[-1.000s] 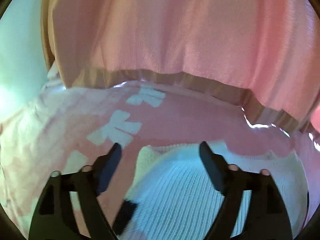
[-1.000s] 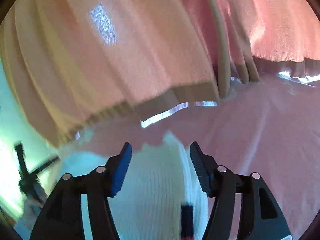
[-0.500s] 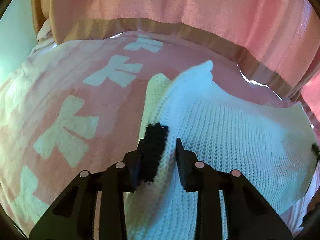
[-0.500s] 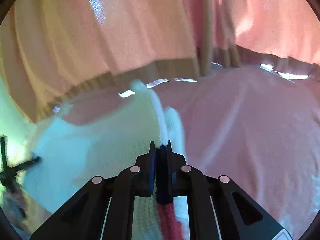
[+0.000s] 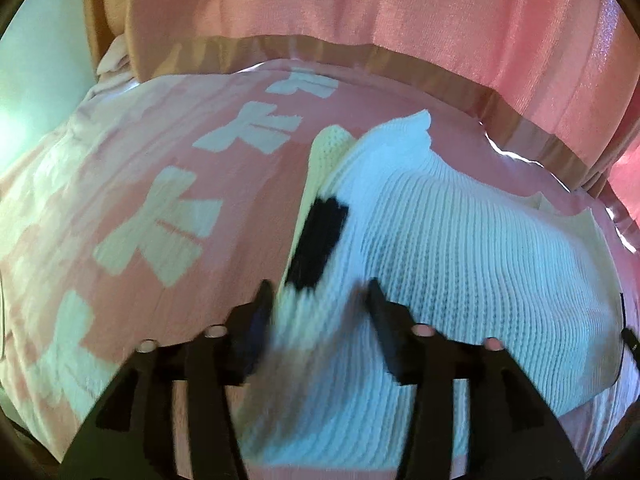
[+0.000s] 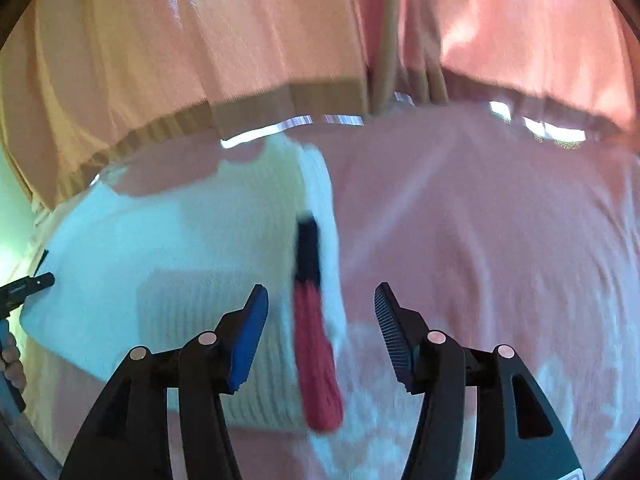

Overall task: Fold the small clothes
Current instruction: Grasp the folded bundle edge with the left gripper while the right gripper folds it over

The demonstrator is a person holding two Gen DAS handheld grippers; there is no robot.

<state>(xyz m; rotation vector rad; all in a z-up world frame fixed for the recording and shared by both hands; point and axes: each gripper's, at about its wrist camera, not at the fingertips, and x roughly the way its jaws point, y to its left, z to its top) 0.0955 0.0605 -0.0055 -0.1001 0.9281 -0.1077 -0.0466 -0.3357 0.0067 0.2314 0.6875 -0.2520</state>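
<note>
Two grippers: both sat low in their frames, each over one side edge of the knit.
Knit: the white ribbed knit (image 5: 460,248) lay spread on the pink sheet (image 5: 132,184), filling the middle and right of the left view and the left half of the right view.
Trim: a black patch (image 5: 318,240) marked the edge in the left view; the right view showed black running into a red strip (image 6: 316,360).
Left gripper: the left gripper (image 5: 320,304) had just been opening; jaws stood apart, with blurred knit between them and no pad visibly pressing on it.
Right gripper: the right gripper (image 6: 320,308) had also just been opening, jaws wide, the red strip lying loose in the gap and touching neither pad.
Backdrop: a pink curtain (image 6: 180,40) hung across the top of both frames, its tan hem just above the sheet.
Step, my guess: looked like the release after laying the knit down, so flattening before the first fold.
Doing it well: I'd lift both grippers clear without snagging the ribbing, since loose knit drags easily.
Next grip: probably take both trim edges level with each other, so the fold lands square.
Watch out: the far corner at upper centre of the left view was curled up, and I'd smooth it first.
Other hand: the left gripper's tip and a few fingers (image 6: 12,364) peeked in at the left edge of the right view.
</note>
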